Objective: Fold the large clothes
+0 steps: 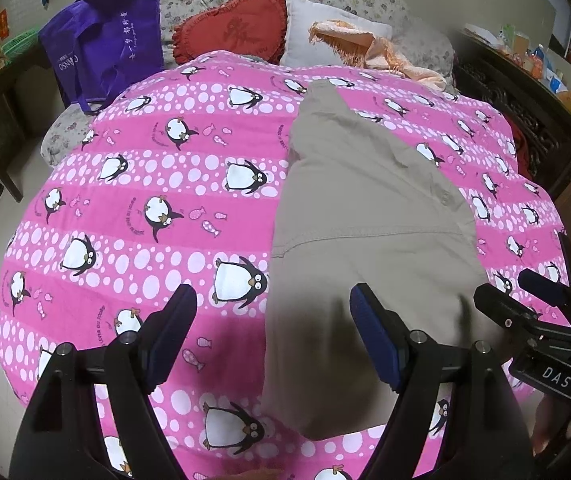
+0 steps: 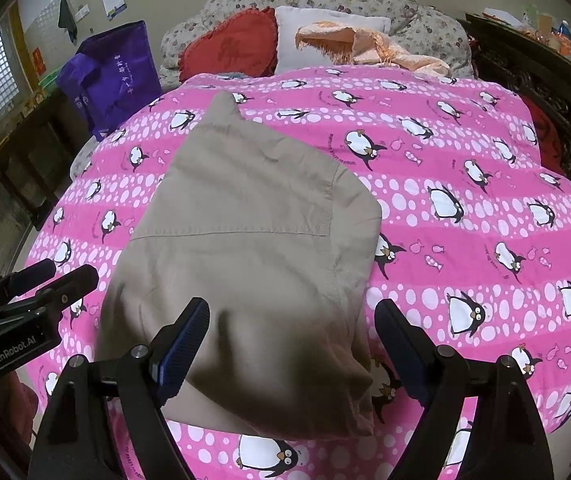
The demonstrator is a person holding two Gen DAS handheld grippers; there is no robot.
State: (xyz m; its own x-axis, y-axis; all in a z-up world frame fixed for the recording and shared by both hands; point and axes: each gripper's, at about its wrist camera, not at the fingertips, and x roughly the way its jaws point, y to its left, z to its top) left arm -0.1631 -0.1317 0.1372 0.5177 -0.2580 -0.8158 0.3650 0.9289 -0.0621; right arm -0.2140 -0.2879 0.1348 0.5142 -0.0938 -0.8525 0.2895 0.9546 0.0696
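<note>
Left wrist view: looks down over a bed from its near end, with both grippers low in the picture.
Left gripper [image 1: 273, 336]: jaws stand wide apart with nothing between the pads; it hangs above the near left edge of the garment, with pink cover under its left finger and beige cloth under its right one. Whether the fingertips touch the fabric cannot be told.
Right gripper [image 2: 291, 344]: jaws also spread wide, nothing pinched; it hangs over the near right part of the garment, and the cloth's right edge lies between its fingers. It also shows at the right edge of the left wrist view [image 1: 525, 300].
Beige garment [image 1: 365, 208]: a large khaki piece lying flat on the bedcover, folded lengthwise into a long strip running from the near end of the bed towards the pillows. A stitched seam crosses it about halfway, and its far end narrows to a point.
Pink penguin bedcover [image 1: 145, 208]: spread over the whole bed beneath the garment.
Head of the bed: a red heart cushion [image 1: 233, 28], a white pillow [image 1: 305, 32] and a peach fringed cloth [image 1: 369, 48] lie well apart from the garment.
Purple tote bag [image 1: 105, 48]: stands at the bed's far left corner.
</note>
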